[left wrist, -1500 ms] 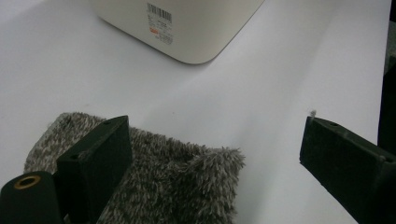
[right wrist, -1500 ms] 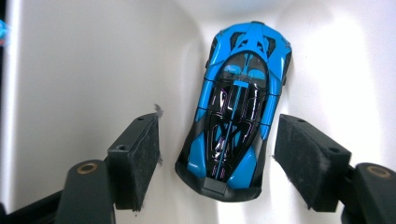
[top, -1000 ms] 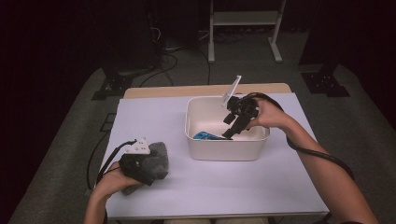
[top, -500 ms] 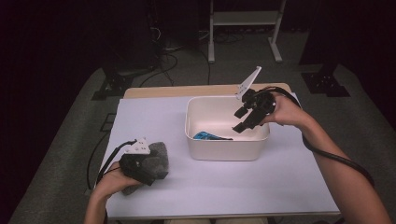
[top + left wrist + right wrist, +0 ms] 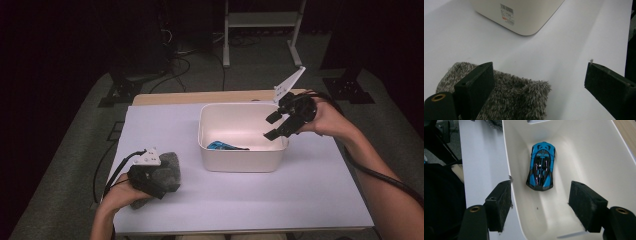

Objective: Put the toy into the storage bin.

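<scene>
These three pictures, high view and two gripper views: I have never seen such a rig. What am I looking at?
A person at a white table holds a handheld two-jaw gripper in each hand. The high view looks down from above; each gripper view looks along that gripper's own black jaws. The left gripper rests open over a grey fuzzy cloth, one jaw on it. The right gripper hangs open and empty above a cream plastic tub. A blue toy car lies inside the tub.

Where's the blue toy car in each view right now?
High view: blue toy car lies at the near-left floor of the white bin.
Left gripper view: no car; the bin's wall is top centre.
Right gripper view: car upper centre, inside the bin.
Shared landmark: the white bin.
</scene>
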### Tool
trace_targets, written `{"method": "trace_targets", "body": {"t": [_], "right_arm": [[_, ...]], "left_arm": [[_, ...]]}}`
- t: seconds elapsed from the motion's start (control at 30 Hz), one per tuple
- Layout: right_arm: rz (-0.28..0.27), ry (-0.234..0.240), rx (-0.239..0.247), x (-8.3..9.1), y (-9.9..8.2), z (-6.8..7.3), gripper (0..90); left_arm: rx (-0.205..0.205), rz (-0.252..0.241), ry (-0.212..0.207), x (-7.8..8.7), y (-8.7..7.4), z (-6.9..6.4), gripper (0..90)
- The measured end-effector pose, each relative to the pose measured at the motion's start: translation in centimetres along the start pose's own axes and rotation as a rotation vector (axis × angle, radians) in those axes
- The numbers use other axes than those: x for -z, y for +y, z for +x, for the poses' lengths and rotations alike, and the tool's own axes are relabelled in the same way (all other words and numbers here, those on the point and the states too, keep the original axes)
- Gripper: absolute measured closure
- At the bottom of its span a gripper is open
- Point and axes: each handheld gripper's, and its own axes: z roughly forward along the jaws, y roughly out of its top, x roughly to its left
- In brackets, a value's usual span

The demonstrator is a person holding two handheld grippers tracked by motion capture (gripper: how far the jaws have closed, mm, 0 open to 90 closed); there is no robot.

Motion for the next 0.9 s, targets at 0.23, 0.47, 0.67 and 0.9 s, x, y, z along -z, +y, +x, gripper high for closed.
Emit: {"method": "trace_targets", "body": {"t": [0.23, 0.47, 0.67, 0.9], "right_arm": [[-0.02, -0.011, -0.023, 1.4, -1.7, 0.3, 32.8], [-0.041, -0.028, -0.053, 2.8, -3.9, 0.5, 32.8], [-0.056, -0.031, -0.084, 3.3, -5.7, 0.4, 32.8], [-0.079, -0.022, -0.119, 3.1, -8.4, 0.3, 32.8]], "left_arm": [[0.003, -0.002, -0.002, -0.1, 0.0, -0.1, 8.7], [0.008, -0.001, -0.001, -0.1, -0.1, -0.1, 8.8], [0.011, -0.003, -0.006, -0.2, -0.1, -0.1, 8.7], [0.011, -0.01, -0.004, -0.1, 0.0, -0.1, 8.7]]}}
